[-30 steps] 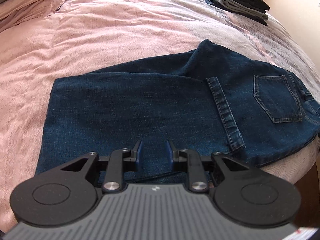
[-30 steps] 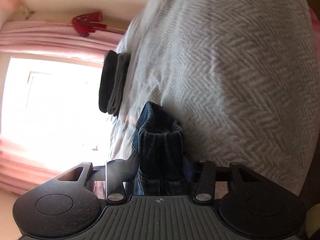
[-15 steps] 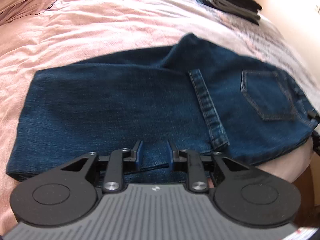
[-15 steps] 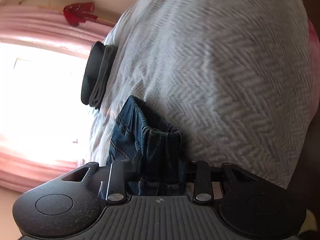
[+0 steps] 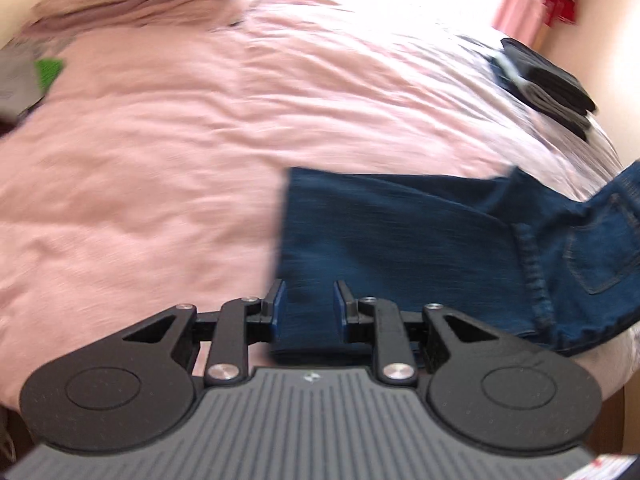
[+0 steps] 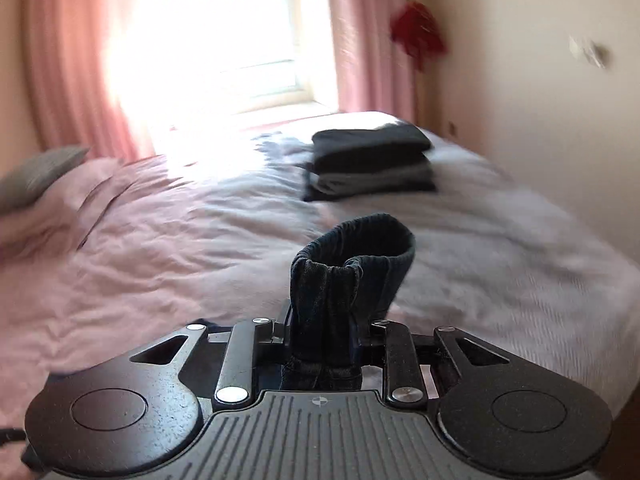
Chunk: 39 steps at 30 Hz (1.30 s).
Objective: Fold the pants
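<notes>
Dark blue jeans [image 5: 400, 240] lie folded on the pink bedspread [image 5: 160, 180], back pocket to the right. Their right end rises off the bed toward the frame edge. My left gripper [image 5: 308, 300] is open at the jeans' near left corner, with denim between its blue pads [image 5: 280, 304]. In the right wrist view my right gripper [image 6: 322, 320] is shut on a bunched, thick fold of the jeans [image 6: 344, 272], which stands up above the fingers, held over the bed.
A stack of folded dark and grey clothes [image 6: 372, 164] [image 5: 548, 80] sits at the far side of the bed near the wall. A grey pillow [image 6: 36, 176] lies at the head. Behind are pink curtains [image 6: 60, 60], a bright window and a red object [image 6: 420, 40].
My left gripper has slid left along the jeans' near edge to their left corner. My right gripper has swung round and lifted the held denim, now facing the window across the bed.
</notes>
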Each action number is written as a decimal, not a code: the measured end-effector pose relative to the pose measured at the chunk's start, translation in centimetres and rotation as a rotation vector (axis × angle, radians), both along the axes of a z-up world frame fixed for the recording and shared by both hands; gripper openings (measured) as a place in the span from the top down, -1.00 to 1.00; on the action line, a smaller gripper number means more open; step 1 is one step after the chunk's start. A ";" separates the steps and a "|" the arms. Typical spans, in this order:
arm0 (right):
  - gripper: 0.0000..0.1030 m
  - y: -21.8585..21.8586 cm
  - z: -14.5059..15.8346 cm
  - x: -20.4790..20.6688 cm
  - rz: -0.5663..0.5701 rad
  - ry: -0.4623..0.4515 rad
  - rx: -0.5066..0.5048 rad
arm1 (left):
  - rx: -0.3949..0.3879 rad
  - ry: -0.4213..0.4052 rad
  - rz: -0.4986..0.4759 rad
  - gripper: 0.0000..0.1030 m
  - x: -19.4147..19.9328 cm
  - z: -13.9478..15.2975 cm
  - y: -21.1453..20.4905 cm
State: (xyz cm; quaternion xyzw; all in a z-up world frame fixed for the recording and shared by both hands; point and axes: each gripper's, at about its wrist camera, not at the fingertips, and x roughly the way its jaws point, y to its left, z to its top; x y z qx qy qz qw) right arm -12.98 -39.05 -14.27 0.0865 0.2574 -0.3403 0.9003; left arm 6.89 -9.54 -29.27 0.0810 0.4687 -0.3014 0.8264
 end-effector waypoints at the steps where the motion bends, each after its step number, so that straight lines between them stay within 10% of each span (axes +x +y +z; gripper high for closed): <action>1: 0.58 2.7 0.5 1.8 0.079 0.021 -0.059 | -0.006 0.014 0.022 0.60 0.7 -0.1 1.2; 6: 0.57 16.4 -1.4 8.3 0.517 0.067 -0.233 | -0.023 0.043 0.095 0.60 3.2 -0.8 6.4; 12: 0.30 26.1 -15.5 15.5 0.902 0.535 -0.115 | -0.006 0.118 0.143 0.60 4.7 -2.9 10.6; 18: 0.18 21.5 -12.7 12.5 0.739 0.350 0.093 | -0.129 0.231 0.095 0.60 4.5 -2.5 11.1; 27: 0.18 4.3 -14.1 6.6 0.028 0.334 0.403 | -0.343 0.438 0.052 0.36 6.1 -3.7 4.7; 39: 0.18 -1.0 -16.1 4.8 -0.030 0.211 0.645 | -0.270 0.424 0.025 0.43 7.3 -5.3 -0.3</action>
